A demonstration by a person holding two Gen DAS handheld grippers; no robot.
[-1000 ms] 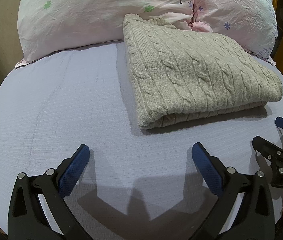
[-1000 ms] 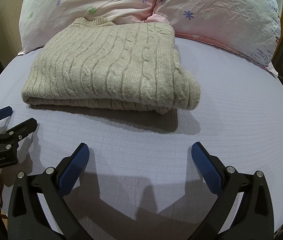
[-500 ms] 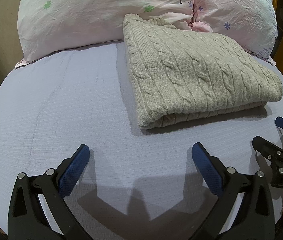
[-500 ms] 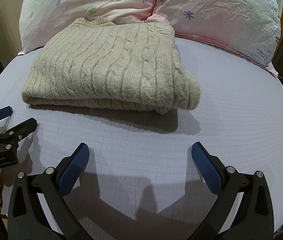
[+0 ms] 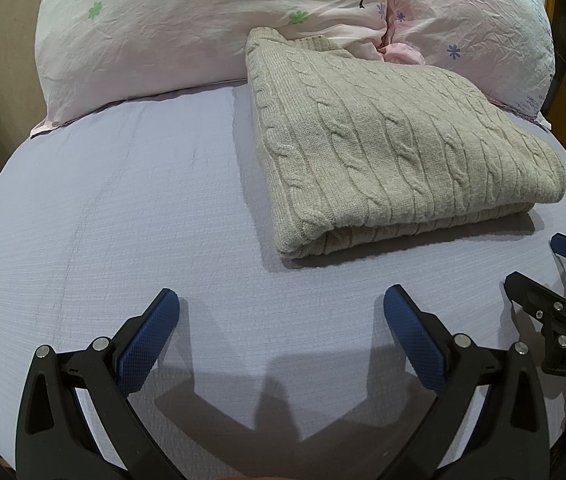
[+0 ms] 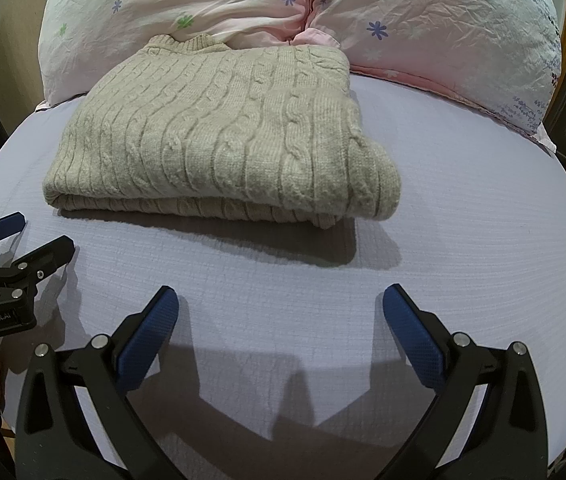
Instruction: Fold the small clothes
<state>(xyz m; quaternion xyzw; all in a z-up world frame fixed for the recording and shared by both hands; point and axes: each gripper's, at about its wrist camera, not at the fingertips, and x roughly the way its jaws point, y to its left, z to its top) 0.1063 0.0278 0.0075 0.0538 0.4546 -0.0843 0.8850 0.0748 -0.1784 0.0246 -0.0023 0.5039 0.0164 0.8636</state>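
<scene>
Left gripper [image 5: 281, 312]: fingers spread wide, nothing between, low over bed sheet [image 5: 103, 220]. Right gripper [image 6: 281, 312]: fingers likewise spread, empty, above sheet. Each gripper shows at other view's edge, right one at 3 o'clock in left view, left one at 9 o'clock in right view. Folded beige cable-knit sweater [image 6: 219, 140] lies flat on bed, at 12 o'clock ahead of both grippers, well apart from fingers. Collar end seems to touch pink floral pillows [image 5: 203, 20] behind; contact hard to confirm.
</scene>
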